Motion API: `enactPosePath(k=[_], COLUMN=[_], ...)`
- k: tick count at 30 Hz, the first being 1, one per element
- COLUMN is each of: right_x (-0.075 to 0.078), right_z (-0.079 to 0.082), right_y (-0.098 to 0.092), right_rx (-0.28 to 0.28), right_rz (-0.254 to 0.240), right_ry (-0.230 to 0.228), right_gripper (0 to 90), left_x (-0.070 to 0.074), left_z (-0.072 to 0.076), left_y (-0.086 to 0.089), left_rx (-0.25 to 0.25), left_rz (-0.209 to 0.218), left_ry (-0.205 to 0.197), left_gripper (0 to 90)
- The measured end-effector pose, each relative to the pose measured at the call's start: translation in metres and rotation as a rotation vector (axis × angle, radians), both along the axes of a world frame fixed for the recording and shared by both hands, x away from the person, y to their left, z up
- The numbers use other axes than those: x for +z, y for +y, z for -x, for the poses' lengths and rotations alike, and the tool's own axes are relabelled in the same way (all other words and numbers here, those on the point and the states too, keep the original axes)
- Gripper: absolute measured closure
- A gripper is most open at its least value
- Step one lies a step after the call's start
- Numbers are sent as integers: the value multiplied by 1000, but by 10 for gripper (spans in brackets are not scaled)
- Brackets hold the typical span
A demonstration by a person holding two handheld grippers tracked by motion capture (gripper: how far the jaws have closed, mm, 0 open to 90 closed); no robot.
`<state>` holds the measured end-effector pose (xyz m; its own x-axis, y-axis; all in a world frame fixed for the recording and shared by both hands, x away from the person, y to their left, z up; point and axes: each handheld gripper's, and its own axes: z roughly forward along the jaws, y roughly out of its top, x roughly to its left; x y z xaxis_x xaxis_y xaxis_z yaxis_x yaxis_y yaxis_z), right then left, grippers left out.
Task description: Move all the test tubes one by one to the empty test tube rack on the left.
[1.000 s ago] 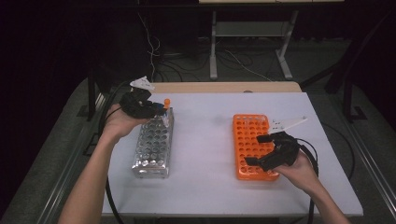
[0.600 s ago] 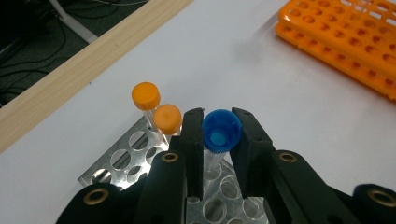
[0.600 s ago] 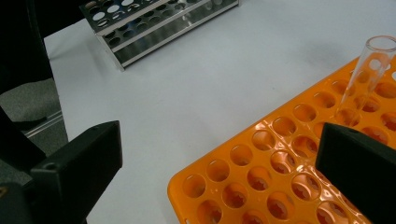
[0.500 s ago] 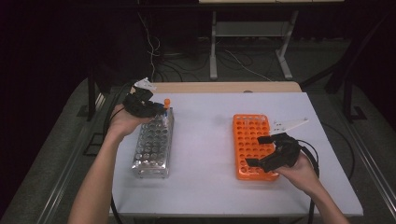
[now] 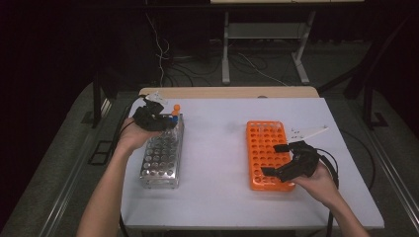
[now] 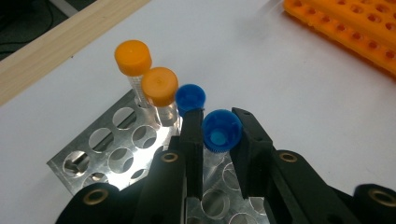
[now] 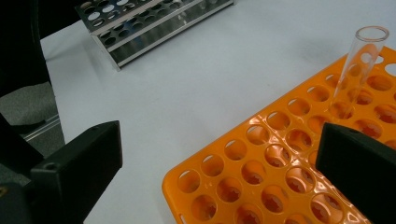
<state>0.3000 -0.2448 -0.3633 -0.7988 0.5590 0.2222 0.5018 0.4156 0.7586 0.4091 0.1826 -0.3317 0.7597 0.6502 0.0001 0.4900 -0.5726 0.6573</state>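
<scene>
Left tool [image 6: 219,135] pinches a blue-capped tube [image 6: 221,130], its lower end probably hidden.

dark room, grey floor [image 5: 64,148], cables [image 5: 163,54], metal-legged bench [image 5: 262,44].

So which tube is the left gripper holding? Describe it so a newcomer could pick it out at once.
Start at the metal rack on the left of the white table. At its far end stand four capped tubes in a row. The held tube is the blue-capped one between the left gripper jaws, nearest the camera; the other blue cap and two orange caps stand free.
</scene>
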Motion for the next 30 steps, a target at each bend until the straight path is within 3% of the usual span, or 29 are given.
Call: enactPosePath(k=[2, 13, 26, 30], right_x=[0, -1, 3, 6], right_z=[0, -5, -18, -23], right_y=[0, -1, -4, -9], right_rx=[0, -6, -29, -42], right_rz=[1, -1, 33, 29], right_ry=[2, 7, 14, 18], right_gripper=[2, 2, 2, 2], left_x=[-1, 12, 26, 27], left_z=[0, 14, 39, 47], left_y=[1, 1, -11, -13], left_rx=[13, 33, 17, 37], left_rz=[14, 94, 164, 193], left_ry=[8, 58, 43, 30], left_gripper=[725, 428, 137, 52])
